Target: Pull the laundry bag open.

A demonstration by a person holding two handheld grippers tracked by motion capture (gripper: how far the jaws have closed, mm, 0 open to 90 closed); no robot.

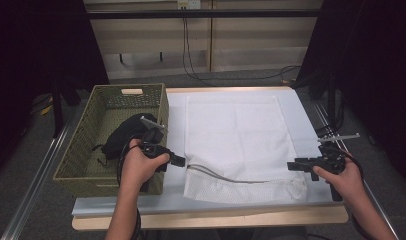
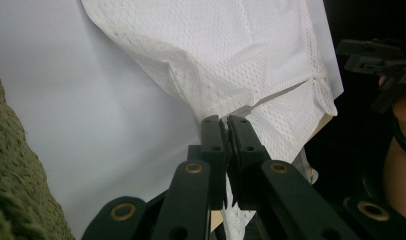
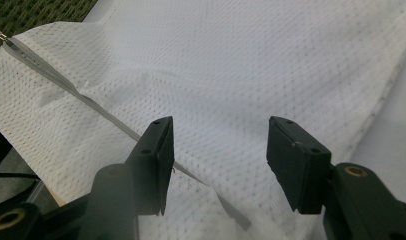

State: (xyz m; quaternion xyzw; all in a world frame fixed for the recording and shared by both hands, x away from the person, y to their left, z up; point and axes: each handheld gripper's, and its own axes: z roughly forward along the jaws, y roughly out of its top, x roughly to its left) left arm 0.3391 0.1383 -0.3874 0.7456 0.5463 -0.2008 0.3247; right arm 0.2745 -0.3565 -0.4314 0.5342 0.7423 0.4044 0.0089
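At the near table edge, the left gripper (image 2: 224, 120) pinches the near left corner of the white mesh laundry bag (image 1: 236, 135), the right gripper (image 3: 218, 150) stands spread at its near right end, and the olive woven basket (image 1: 156, 97) stands far left.

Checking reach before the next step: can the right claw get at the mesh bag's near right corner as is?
Probably yes. The right claw is open, its jaws spread just over the white mesh bag by the grey zipper, with nothing between. The left claw pinches the bag's far end, out of the way.
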